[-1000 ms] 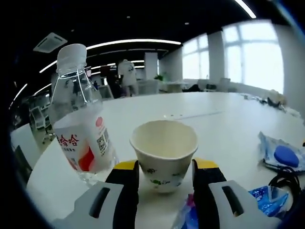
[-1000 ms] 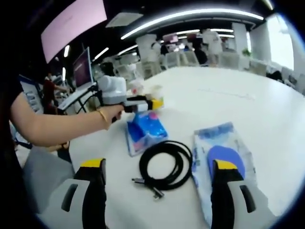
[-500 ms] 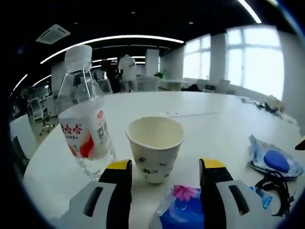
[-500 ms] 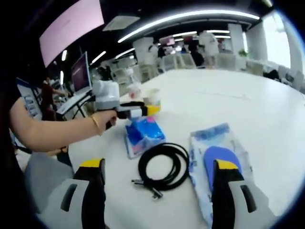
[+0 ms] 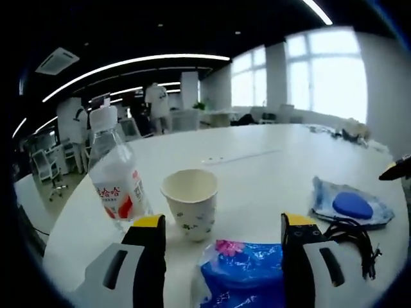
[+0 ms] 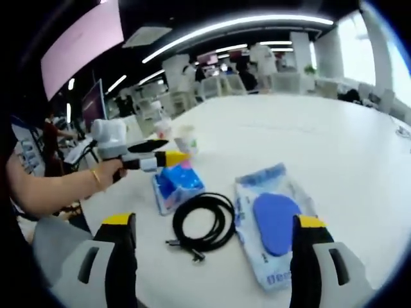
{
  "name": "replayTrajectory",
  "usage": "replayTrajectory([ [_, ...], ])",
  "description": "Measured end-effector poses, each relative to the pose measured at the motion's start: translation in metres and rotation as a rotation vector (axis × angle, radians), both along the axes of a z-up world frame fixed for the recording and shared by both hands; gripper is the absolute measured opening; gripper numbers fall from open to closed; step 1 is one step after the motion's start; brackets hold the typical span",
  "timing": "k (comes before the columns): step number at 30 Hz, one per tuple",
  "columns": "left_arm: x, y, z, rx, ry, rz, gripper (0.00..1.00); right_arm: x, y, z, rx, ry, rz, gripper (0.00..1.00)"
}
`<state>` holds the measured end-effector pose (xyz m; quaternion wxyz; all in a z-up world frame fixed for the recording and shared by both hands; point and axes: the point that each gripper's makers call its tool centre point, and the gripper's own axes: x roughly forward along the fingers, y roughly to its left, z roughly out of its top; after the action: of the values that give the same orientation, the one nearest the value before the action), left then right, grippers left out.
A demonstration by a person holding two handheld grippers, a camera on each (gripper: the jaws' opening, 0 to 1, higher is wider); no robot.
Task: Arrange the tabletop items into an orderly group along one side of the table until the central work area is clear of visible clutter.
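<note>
- Your left tongs (image 5: 220, 247) gape wide, gripping nothing; the paper cup (image 5: 190, 203) stands beside the water bottle (image 5: 116, 179), grouped near the desk (image 5: 270, 170) edge.
- Your right tongs (image 6: 212, 256) hang parted over the black cable (image 6: 200, 222) and wet-wipes pack (image 6: 275, 226), likely next; the blue tissue packet (image 5: 244, 279) lies nearby.

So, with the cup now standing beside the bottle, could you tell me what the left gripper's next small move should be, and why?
Probably ease the left gripper down onto the blue tissue pack. Its jaws are open and empty, the pack lies right between them, and the paper cup already stands free next to the water bottle. The pack is the nearest loose item, with the black cable and wipes pack farther off.
</note>
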<state>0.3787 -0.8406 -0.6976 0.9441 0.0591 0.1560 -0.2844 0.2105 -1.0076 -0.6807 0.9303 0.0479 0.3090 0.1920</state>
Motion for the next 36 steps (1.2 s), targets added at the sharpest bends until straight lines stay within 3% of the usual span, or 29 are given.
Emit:
replayTrajectory([
  [1, -0.003, -0.002, 0.004, 0.029, -0.020, -0.012, 0.72, -0.002, -0.004, -0.001, -0.008, 0.013, -0.013, 0.99],
  [4, -0.009, -0.007, 0.012, 0.008, -0.031, -0.022, 0.74, -0.006, -0.008, -0.002, 0.005, 0.036, -0.030, 0.99],
  [7, -0.014, -0.011, 0.019, -0.002, -0.042, -0.022, 0.76, -0.007, -0.013, 0.001, 0.009, 0.021, -0.054, 0.99],
  [11, -0.021, -0.023, 0.026, 0.024, -0.081, -0.065, 0.78, -0.010, -0.025, -0.005, -0.022, 0.039, -0.086, 0.99],
  [17, -0.025, -0.038, 0.027, 0.044, -0.103, -0.120, 0.81, -0.014, -0.036, -0.010, 0.002, 0.059, -0.147, 0.99],
  [22, -0.035, -0.058, 0.028, 0.049, -0.100, -0.188, 0.80, -0.017, -0.048, -0.016, 0.058, 0.103, -0.223, 0.99],
  [36, -0.041, -0.100, 0.019, 0.075, -0.072, -0.302, 0.72, -0.025, -0.081, -0.039, 0.039, 0.156, -0.399, 0.95],
])
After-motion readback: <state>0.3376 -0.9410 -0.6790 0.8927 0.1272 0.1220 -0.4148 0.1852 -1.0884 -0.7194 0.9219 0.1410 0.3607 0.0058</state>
